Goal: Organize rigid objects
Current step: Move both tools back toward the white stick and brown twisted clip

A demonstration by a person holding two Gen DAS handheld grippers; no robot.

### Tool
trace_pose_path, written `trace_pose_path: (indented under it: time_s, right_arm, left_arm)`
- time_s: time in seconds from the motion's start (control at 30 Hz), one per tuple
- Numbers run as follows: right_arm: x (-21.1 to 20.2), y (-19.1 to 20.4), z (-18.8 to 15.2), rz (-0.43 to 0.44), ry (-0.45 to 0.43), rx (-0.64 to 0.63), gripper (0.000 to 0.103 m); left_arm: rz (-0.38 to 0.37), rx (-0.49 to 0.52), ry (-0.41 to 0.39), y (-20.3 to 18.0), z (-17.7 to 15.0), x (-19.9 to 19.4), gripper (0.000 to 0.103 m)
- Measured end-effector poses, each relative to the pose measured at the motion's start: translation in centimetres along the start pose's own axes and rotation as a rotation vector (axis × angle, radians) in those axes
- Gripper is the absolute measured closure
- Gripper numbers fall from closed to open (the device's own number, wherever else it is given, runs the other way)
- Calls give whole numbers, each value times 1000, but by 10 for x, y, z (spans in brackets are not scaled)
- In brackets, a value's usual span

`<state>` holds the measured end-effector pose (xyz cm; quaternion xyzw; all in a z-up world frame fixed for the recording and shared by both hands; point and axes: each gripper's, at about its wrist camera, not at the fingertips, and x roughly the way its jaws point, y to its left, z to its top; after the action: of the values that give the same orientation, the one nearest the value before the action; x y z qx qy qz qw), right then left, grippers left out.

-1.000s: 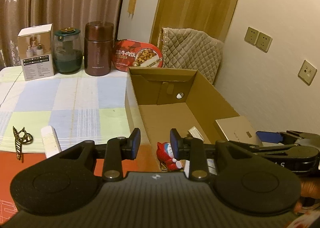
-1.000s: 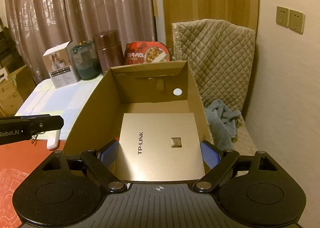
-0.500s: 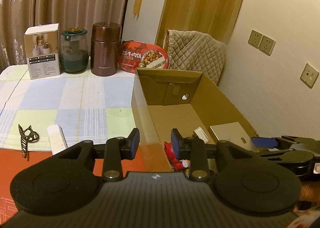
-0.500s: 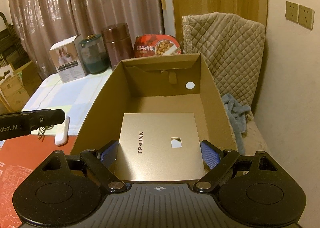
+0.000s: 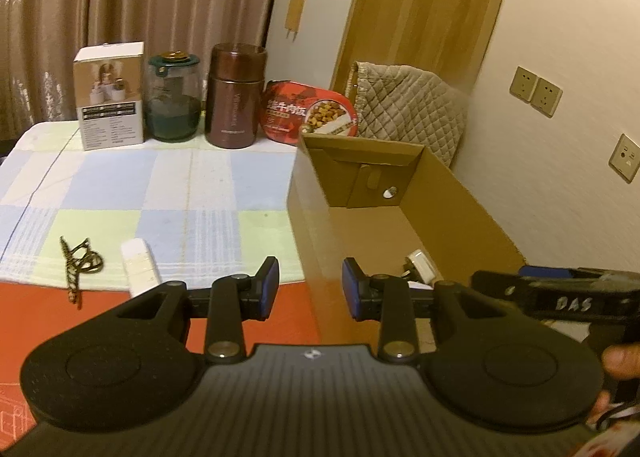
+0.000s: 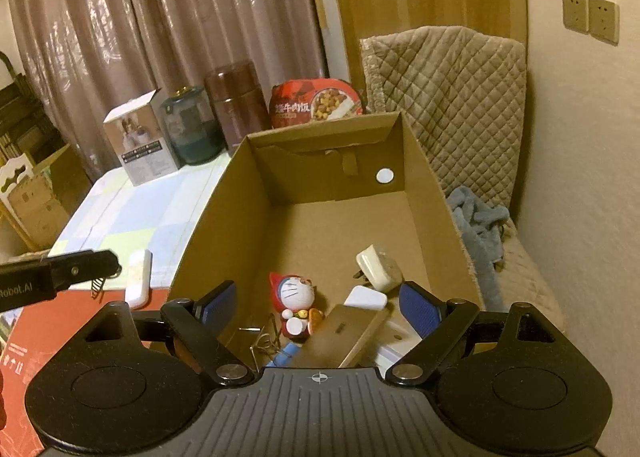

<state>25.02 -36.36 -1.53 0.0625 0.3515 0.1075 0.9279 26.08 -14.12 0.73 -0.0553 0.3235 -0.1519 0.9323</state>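
Observation:
An open cardboard box [image 6: 436,193] [image 5: 460,193] stands at the table's right side. Inside lie a gold TP-Link box [image 6: 344,333], tilted near the front, a red and white cat figure [image 6: 296,297], a white plug adapter [image 6: 378,269] [image 5: 420,263], a small white piece [image 6: 366,297] and a wire clip [image 6: 266,341]. My right gripper [image 6: 320,305] is open and empty above the box's near end. My left gripper [image 5: 308,285] is open and empty over the box's left wall. A white stick-shaped device [image 5: 138,263] [image 6: 140,277] and a patterned hair clip [image 5: 78,261] lie on the checked cloth.
At the table's back stand a white carton [image 5: 110,95], a green glass jar [image 5: 174,97], a brown flask [image 5: 236,95] and a red food tray [image 5: 310,113]. A quilted chair [image 6: 444,97] with a blue cloth [image 6: 478,221] is right of the box. A red mat [image 5: 36,317] covers the near table.
My right gripper opened and let go of the gold TP-Link box, which dropped tilted into the box. Both grippers drew back and rose a little.

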Motion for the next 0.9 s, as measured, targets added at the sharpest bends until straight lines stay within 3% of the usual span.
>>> trace_pose_path:
  time_s: [0.37,0.9]
  right_arm:
    - [-30,25,2,25,-24,2,18]
    - [-45,120,-15,165,-18,-128,18]
  left_arm:
    - [53,-27,-19,29,-10,-39,72]
    - [177,-56,-34,85,-27,-92,66]
